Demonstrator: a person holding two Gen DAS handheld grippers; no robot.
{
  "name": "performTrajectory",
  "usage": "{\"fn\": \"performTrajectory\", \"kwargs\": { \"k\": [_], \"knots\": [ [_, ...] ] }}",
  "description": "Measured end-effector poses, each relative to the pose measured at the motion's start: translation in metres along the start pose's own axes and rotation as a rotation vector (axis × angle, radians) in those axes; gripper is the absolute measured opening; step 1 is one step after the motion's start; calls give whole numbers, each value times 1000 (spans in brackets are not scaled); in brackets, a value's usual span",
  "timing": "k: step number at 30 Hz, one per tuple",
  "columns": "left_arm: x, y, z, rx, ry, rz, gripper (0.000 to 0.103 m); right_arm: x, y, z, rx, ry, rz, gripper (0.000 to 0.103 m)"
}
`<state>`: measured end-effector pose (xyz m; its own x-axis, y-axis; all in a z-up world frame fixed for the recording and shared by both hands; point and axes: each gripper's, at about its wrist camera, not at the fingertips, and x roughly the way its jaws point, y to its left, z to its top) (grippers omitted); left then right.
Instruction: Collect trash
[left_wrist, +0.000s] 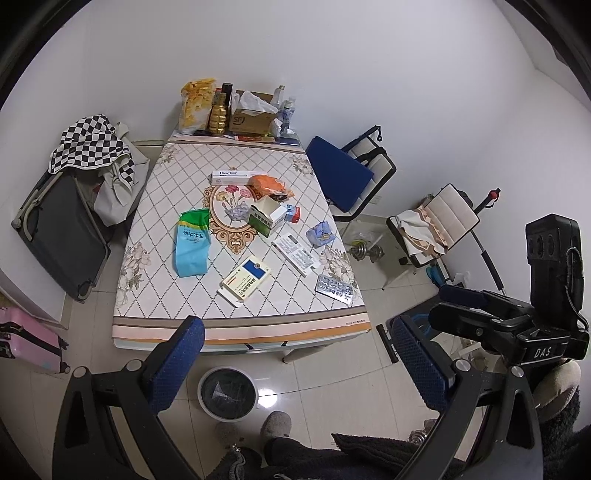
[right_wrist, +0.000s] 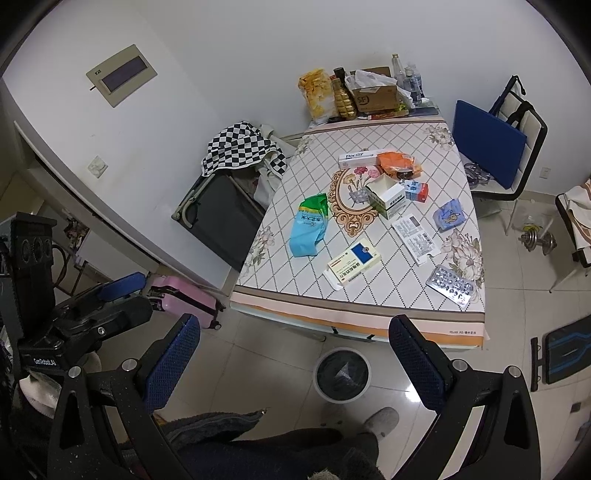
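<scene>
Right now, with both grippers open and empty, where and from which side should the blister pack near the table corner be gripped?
Probably by its near long edge. The blister pack lies flat at the table's front right corner, close to the edge, so the right gripper could come from the front, low, pinching its thin rim.

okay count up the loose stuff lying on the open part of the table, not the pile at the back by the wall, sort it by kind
Boxes: 4, the toothpaste box, open green box, small red and blue box, yellow and blue box
Bags or wrappers: 3, the blue-green bag, orange wrapper, blue packet
Paper leaflets: 1
Blister packs: 1
Total: 9
</scene>
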<state>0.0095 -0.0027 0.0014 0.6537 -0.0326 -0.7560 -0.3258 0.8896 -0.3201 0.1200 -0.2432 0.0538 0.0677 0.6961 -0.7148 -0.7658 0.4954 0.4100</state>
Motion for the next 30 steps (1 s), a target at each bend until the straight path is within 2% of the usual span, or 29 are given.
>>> {"fn": "performTrajectory", "kwargs": {
  "k": [30],
  "knots": [
    [-4, -7, 1, 15, 4, -28, 103, -10, 2, -4, 13, -6, 1, 103]
  ]
}}
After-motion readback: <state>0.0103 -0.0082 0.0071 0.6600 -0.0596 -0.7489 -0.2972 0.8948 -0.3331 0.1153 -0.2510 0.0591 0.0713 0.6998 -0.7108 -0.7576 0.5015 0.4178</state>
